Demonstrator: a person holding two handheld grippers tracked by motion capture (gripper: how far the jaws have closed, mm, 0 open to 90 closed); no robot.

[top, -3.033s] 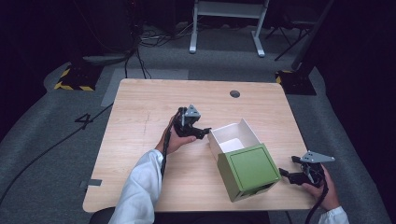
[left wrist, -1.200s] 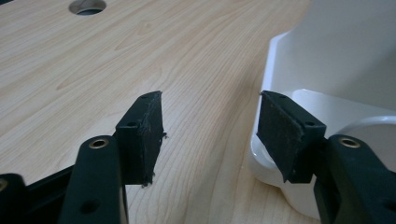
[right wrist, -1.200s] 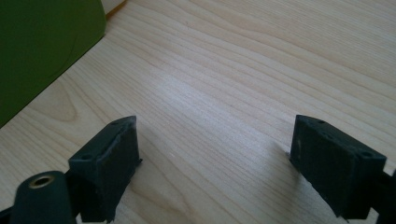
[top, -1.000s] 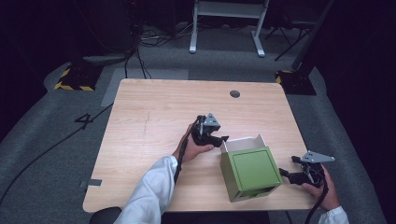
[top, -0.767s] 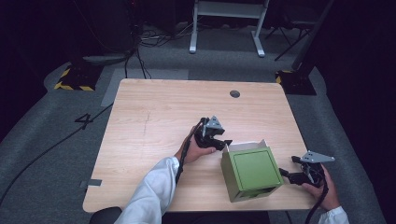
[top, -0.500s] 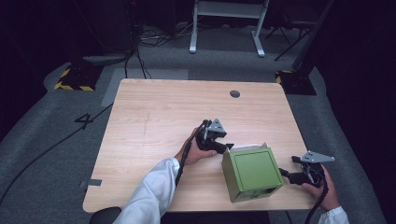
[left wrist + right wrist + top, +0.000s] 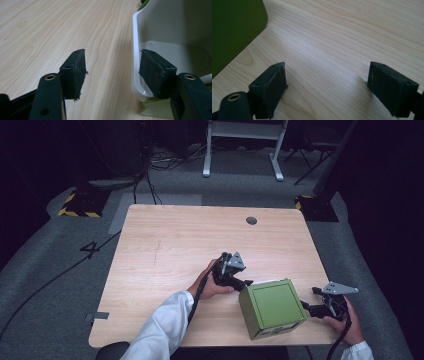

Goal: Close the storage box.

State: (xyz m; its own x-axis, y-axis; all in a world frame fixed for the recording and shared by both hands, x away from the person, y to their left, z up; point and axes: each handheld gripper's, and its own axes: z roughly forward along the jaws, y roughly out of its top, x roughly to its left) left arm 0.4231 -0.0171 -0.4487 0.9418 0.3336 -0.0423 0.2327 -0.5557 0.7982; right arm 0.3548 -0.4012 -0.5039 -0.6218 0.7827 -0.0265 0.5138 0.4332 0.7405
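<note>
A green box [image 7: 272,307] with a white inside stands near the table's front right, its green lid lying almost flat on top. My left gripper [image 7: 245,283] is at the box's back left corner. In the left gripper view its jaws are open [image 7: 112,67]; one jaw is over bare wood, the other sits against the white inner wall [image 7: 160,25], and the wall's edge lies between them unpinched. My right gripper [image 7: 306,307] rests low at the box's right side. Its jaws stand wide open [image 7: 327,80] over bare wood, with the green box [image 7: 234,30] at the left.
The wooden table [image 7: 175,245] has a round cable hole [image 7: 251,220] near its far edge. A white-sleeved forearm [image 7: 165,325] crosses the front edge. Grey floor with cables and a desk frame [image 7: 242,145] lies beyond.
The box's lid has swung from open to nearly shut while my left gripper moved right and nearer along with it. The right gripper has stayed put.
</note>
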